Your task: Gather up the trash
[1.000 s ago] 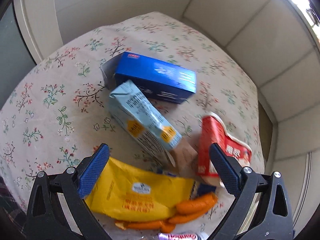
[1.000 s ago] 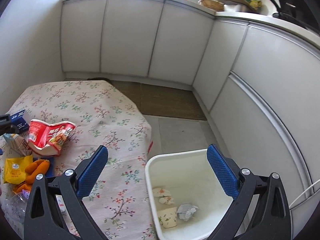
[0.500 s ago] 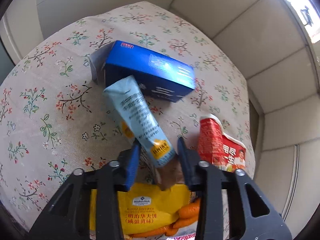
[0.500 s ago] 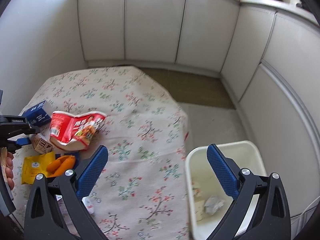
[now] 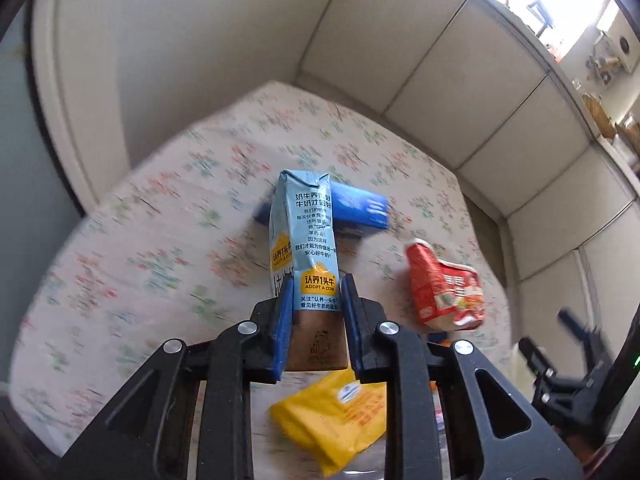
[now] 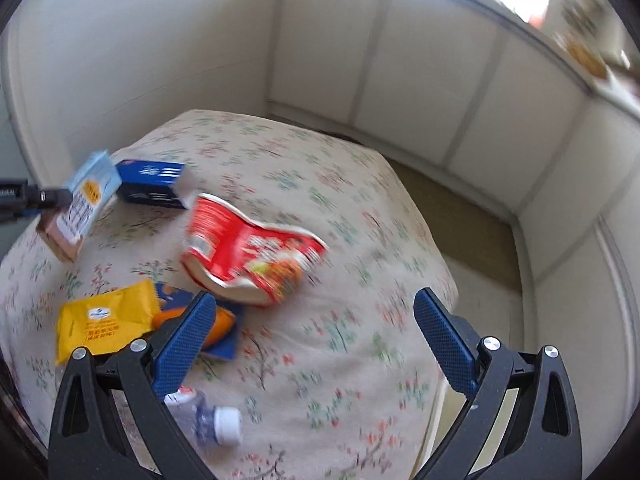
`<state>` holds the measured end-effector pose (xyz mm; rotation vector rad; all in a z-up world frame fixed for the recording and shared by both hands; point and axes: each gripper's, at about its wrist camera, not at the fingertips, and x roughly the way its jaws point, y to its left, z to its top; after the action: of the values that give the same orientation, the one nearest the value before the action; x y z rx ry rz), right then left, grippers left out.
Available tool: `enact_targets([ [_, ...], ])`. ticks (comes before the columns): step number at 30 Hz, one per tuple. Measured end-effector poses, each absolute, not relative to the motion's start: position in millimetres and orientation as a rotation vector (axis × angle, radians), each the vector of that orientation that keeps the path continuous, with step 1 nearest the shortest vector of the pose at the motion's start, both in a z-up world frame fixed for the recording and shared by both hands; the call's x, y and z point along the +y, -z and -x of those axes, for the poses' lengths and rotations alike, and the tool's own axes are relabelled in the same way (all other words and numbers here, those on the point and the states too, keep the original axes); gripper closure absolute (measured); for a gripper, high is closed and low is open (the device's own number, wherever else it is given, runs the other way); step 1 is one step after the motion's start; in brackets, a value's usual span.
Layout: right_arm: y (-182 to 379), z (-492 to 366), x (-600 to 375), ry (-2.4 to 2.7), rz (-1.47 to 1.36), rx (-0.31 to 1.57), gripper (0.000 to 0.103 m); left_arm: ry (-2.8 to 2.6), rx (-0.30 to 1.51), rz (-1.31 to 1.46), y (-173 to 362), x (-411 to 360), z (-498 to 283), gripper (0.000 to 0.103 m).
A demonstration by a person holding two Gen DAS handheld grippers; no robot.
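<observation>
My left gripper (image 5: pixel 315 312) is shut on a light blue milk carton (image 5: pixel 306 240) and holds it lifted above the floral tablecloth (image 5: pixel 160 248). The carton also shows in the right wrist view (image 6: pixel 86 204), held at the far left. My right gripper (image 6: pixel 316 340) is open and empty above the table, near a crumpled red instant-noodle cup (image 6: pixel 248 248). A dark blue box (image 6: pixel 154 184), a yellow snack packet (image 6: pixel 106 320) and a small plastic bottle (image 6: pixel 212 424) lie on the cloth.
An orange wrapper (image 6: pixel 216 324) on a blue pack lies beside the yellow packet. White cabinet panels (image 6: pixel 400 60) surround the table. The table's right edge (image 6: pixel 448 288) drops to a brown floor mat (image 6: pixel 460 224).
My left gripper closed on the milk carton and lifted it off the table. My right gripper swung left from the white bin to over the table, still open.
</observation>
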<state>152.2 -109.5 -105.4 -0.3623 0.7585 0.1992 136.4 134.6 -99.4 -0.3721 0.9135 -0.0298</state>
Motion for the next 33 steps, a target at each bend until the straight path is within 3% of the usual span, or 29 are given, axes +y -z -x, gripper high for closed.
enact_targets([
  [6,93,-196,-20,-0.396,0.619,0.709,0.007,-0.027,0.883,0.466,101,173,-133,0.08],
  [15,133,-242,82,-0.585,0.952,0.739,0.009,0.0,0.888,0.594,106,194,-142,0.08],
  [19,153,-259,103,-0.614,1.005,0.796,0.024,0.013,0.883,0.617,104,198,-143,0.08],
  [23,163,-274,117,-0.621,0.996,0.827,0.028,0.02,0.889,0.653,105,205,-144,0.08],
  [27,172,-282,126,-0.641,0.992,0.882,0.046,0.021,0.886,0.662,104,209,-143,0.08],
  [33,164,-289,119,-0.593,0.852,0.92,0.057,0.016,0.882,0.674,104,214,-145,0.08],
])
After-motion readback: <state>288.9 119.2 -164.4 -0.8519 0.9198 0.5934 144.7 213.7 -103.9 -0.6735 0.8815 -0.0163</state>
